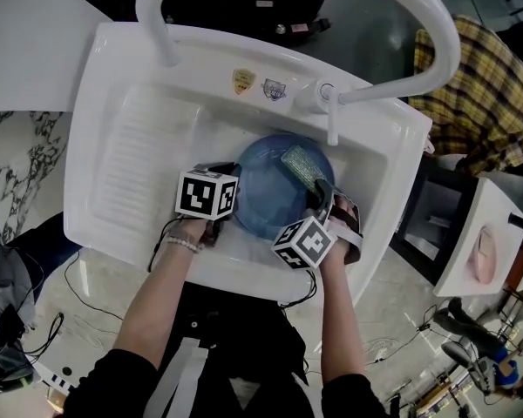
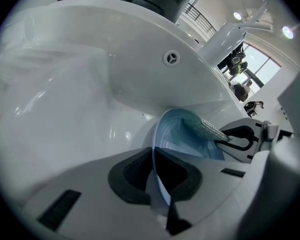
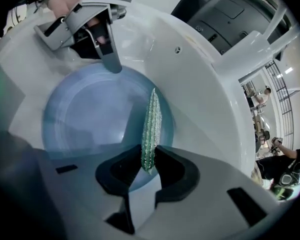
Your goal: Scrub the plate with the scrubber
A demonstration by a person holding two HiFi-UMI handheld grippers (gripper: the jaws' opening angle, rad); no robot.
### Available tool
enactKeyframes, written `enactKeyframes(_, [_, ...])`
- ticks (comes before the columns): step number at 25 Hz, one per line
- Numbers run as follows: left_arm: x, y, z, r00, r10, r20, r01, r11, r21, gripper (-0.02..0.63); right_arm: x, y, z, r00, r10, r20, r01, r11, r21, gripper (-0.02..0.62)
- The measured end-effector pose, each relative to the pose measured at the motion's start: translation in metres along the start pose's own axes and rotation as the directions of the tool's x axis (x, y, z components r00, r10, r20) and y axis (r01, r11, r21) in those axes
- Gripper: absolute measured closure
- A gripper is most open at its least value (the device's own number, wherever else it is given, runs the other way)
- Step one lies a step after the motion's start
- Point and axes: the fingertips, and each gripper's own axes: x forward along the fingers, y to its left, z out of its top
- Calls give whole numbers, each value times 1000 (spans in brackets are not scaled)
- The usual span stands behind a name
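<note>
While the round pale-blue plate (image 1: 263,192) sits in the basin of the white moulded sink (image 1: 113,120), below the white tap (image 1: 331,103), both grippers are busy with it, each for its own reason. The left gripper (image 2: 155,176) is clamped on the plate's near-left rim: its own view shows the thin blue edge running straight down between the two dark pads, pinched from both sides. That grip looks meant to anchor the plate so it cannot slide or spin on the slick sink floor under rubbing. Whether the held edge is raised off the basin or rests on it cannot be told.

The right gripper (image 3: 150,169) is closed on one end of the flat green mesh scrubber (image 3: 151,126), which stands edge-on between its jaws and reaches forward over the plate's face. From the head view the scrubber lies on the far-right part of the plate, opposite the left gripper's hold, so the two tools stay well apart and the rubbing hand has the open blue surface to work across. Its far end appears to touch the plate, though how hard it presses is not visible.

Judging from this, the scrubbing step is under way. The next stroke calls for sweeping the scrubber over the plate's middle toward the anchored rim; the risk is the thin rim slipping out of the left pads if the push is strong.
</note>
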Motion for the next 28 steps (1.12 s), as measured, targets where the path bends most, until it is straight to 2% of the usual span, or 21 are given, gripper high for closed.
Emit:
enactKeyframes(4, [1,-2,3,1000,-6,6,6,1000,4,592,-1,8,-5,998,36,-51,-39,998,-54,508])
enactKeyframes(13, [5,-7,6,1000,-22,8,21,1000,20,592,-18,32,-21,979,160,-126,-168,984,-55,508])
enactKeyframes(18, [4,-5,6,1000,-16,2,16,999,28,592,-32,60,-27,951,281,-126,-292,953,-79,508])
enactKeyframes(22, [5,-5,6,1000,-15,0,15,999,31,592,-45,79,-26,920,375,-111,-386,916,-105,508])
enactKeyframes(28, [5,-5,7,1000,-19,1,19,999,37,592,-62,95,-18,872,485,-67,-489,862,-132,508])
